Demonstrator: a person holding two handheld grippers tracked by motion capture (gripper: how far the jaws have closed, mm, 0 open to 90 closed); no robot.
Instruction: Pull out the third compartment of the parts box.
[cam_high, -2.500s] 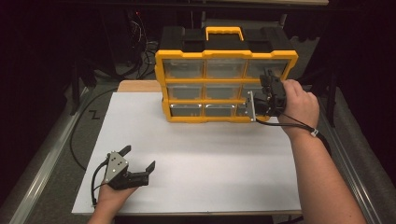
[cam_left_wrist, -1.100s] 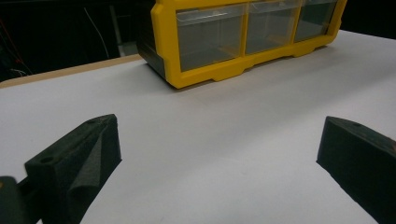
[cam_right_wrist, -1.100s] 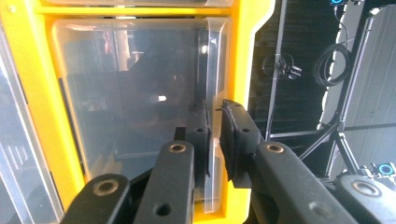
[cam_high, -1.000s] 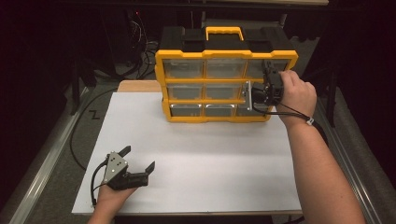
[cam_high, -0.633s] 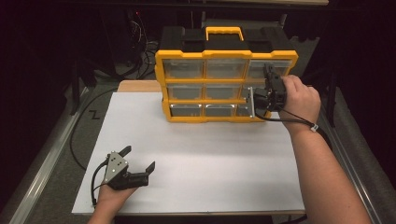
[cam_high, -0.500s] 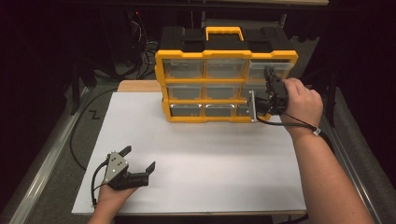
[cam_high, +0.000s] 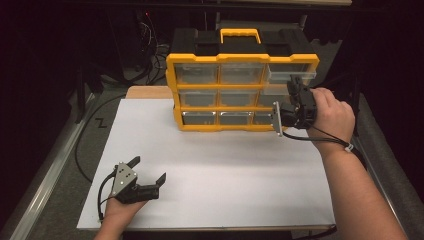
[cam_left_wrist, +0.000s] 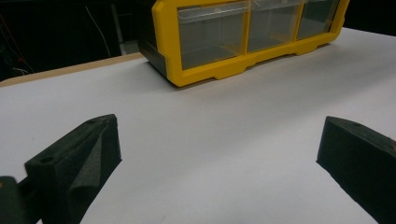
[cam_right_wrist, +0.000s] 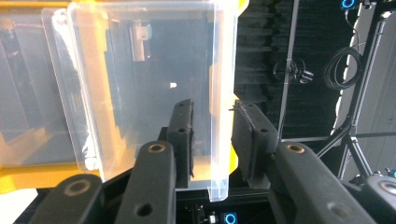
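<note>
Drawer (cam_right_wrist: 149, 88), clear plastic, sticks out of the yellow box (cam_high: 240, 92) at its 3 o'clock side. Right gripper (cam_right_wrist: 211, 135) has just been opening, and the drawer's front lip sits loosely between its jaws. Left gripper (cam_high: 150, 170) rests wide open and empty on the white surface (cam_high: 225, 170) at 7 o'clock.

I note: organiser frame (cam_high: 242, 64) yellow w/ black top; drawers (cam_high: 241, 75) clear, plain; desk (cam_high: 210, 165) sheet white, no pattern; fingers (cam_left_wrist: 77, 161) on both grippers black.
</note>
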